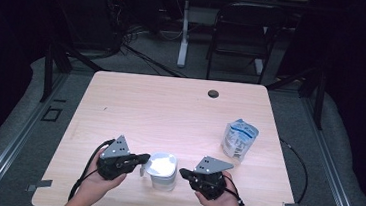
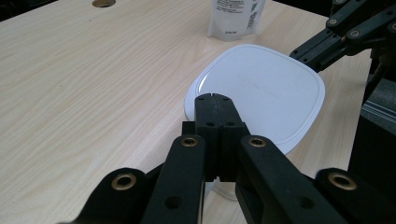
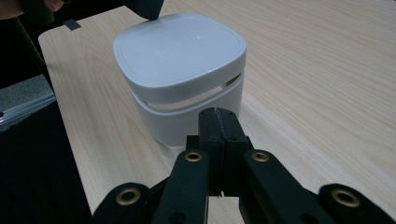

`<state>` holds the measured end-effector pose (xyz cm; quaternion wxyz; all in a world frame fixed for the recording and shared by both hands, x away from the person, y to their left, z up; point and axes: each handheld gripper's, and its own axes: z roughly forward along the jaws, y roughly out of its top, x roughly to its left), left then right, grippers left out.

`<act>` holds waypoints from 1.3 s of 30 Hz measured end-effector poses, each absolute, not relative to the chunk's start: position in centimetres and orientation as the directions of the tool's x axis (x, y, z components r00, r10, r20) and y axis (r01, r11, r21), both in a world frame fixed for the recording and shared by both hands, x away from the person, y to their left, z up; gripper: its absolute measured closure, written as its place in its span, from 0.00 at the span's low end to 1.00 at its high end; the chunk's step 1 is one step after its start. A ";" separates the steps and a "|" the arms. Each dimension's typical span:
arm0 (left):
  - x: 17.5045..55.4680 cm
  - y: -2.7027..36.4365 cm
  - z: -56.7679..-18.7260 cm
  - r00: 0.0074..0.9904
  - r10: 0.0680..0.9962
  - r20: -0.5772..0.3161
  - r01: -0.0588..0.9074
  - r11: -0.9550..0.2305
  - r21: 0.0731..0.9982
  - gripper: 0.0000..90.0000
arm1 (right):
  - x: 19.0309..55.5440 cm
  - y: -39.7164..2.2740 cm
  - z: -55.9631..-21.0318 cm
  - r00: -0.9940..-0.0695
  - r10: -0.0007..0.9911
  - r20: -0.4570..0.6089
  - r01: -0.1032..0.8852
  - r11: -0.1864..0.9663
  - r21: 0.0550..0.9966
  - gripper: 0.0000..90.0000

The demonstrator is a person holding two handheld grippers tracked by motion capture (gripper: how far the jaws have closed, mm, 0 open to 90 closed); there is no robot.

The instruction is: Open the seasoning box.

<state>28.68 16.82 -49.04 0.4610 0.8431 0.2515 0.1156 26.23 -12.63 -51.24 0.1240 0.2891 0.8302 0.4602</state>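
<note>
A white square container (image 1: 162, 179) with rounded corners stands near the table's front edge, between my two grippers. Its white lid (image 3: 180, 49) sits tilted, and a gap shows between it and the body (image 3: 187, 116) on the side towards my right gripper. My left gripper (image 1: 144, 158) is shut, with its tips (image 2: 215, 98) over the lid's (image 2: 266, 88) near rim; whether they touch it I cannot tell. My right gripper (image 1: 183, 173) is also shut, holds nothing, and sits just short of the container's wall with its tips (image 3: 218, 113) low.
A white and blue pouch (image 1: 239, 139) stands upright to the right of the container, also seen as pouch (image 2: 236, 16). A dark round hole (image 1: 213, 93) lies near the table's (image 1: 170, 107) far edge. A chair (image 1: 245, 33) stands beyond the table.
</note>
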 end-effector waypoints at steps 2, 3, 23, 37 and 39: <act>28.7 16.8 -49.0 0.846 0.531 -0.038 0.318 -0.447 0.836 1.00 | 26.2 -12.6 -51.3 -0.804 0.591 0.059 0.365 0.413 0.834 1.00; 28.7 16.8 -49.0 0.846 0.531 -0.039 0.319 -0.447 0.836 1.00 | 26.2 -12.5 -51.3 -0.805 0.590 0.061 0.366 0.413 0.834 1.00; 28.7 16.9 -49.0 0.848 0.529 -0.039 0.320 -0.452 0.832 1.00 | 26.0 -11.5 -51.2 -0.821 0.570 0.042 0.340 0.428 0.837 1.00; 28.8 17.2 -48.9 0.836 0.547 -0.035 0.326 -0.445 0.834 1.00 | 26.1 -11.4 -50.8 -0.823 0.567 0.044 0.335 0.422 0.842 1.00; 28.9 17.6 -48.8 0.827 0.560 -0.039 0.331 -0.430 0.840 0.99 | 26.1 -11.4 -50.7 -0.822 0.568 0.043 0.334 0.420 0.844 1.00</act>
